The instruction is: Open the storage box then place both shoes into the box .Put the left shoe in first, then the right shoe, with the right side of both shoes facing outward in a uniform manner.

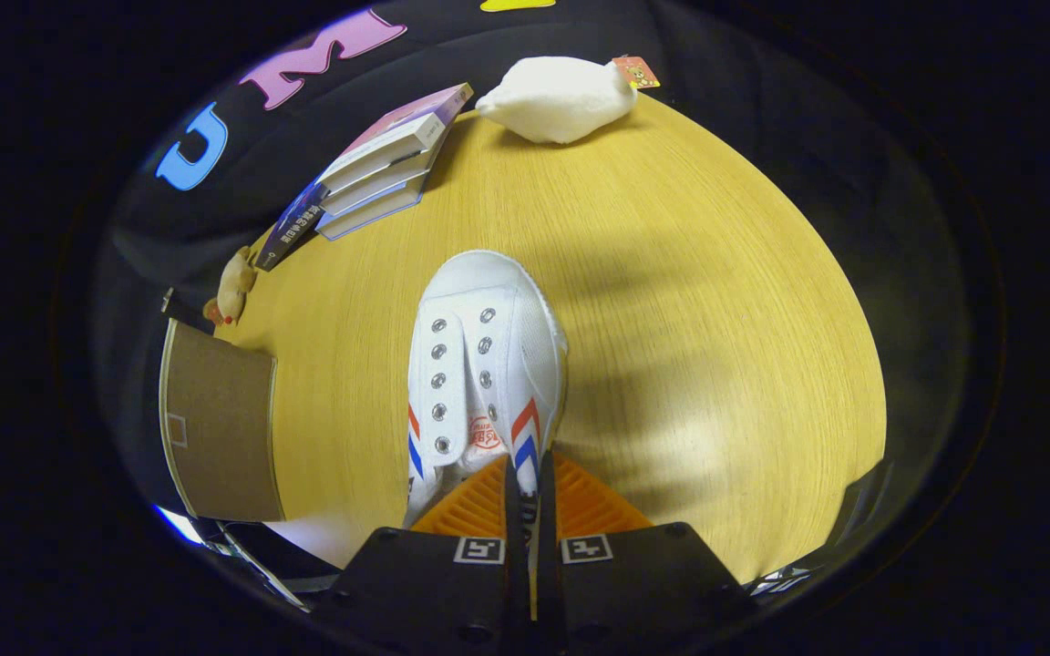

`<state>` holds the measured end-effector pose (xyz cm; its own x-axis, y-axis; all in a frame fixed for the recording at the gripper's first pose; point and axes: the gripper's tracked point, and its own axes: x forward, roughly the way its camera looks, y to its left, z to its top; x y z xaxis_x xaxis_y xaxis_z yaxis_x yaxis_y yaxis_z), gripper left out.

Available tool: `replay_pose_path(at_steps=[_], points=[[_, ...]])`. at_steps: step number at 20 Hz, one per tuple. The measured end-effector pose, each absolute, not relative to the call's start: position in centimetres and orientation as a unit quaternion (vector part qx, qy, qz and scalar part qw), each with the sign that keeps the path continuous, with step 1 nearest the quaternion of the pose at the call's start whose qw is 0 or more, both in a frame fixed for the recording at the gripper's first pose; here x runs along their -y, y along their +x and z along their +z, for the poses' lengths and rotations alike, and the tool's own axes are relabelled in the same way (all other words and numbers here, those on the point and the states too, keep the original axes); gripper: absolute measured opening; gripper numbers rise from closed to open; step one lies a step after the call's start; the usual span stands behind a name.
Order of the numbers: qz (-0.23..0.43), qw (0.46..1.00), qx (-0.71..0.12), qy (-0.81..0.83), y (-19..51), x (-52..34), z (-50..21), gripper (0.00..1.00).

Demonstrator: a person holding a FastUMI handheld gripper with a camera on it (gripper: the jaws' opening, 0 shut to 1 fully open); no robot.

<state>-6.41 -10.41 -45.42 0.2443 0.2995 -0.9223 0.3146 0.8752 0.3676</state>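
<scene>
Spreading across most of the scene, the wooden table carries everything, and it is bare where the shoe's shadow falls. Next in size, the brown cardboard storage box sits off to the left of the fingers, near the table's edge; one flat brown panel shows, and I cannot tell whether it is open yet. A stack of books lies well beyond it, a white stuffed toy rests at the far side of the table, and a small brown plush figure sits just behind the box.

The white shoe with red and blue stripes points its toe away from the fingers, heel end toward them. The tool is clenched on the shoe: its two fingers are nearly together with only the thin rim of the heel collar pinched between them.

The risk from here lies in that thin pinch. Holding only an edge of soft canvas, the shoe could pivot or sag at the toe as it swings toward the box, ending up with the wrong side facing outward. The fabric could also slip free if moved fast. Whether this is the left shoe is hard to judge, so order could go wrong too.
</scene>
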Motion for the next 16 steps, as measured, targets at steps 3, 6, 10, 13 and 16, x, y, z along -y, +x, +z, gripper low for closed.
replay_pose_path(at_steps=[3, 6, 10, 13, 16], points=[[-0.013, 0.743, -0.612, 0.270, -6.2, 10.5, -44.7, 0.05], [-0.018, 0.743, -0.604, 0.287, -5.9, 10.1, -43.1, 0.05], [-0.027, 0.753, -0.591, 0.290, -5.3, 9.8, -39.0, 0.05], [-0.034, 0.762, -0.577, 0.293, -4.6, 8.6, -34.5, 0.05], [-0.033, 0.774, -0.560, 0.292, -3.9, 6.0, -29.8, 0.05]])
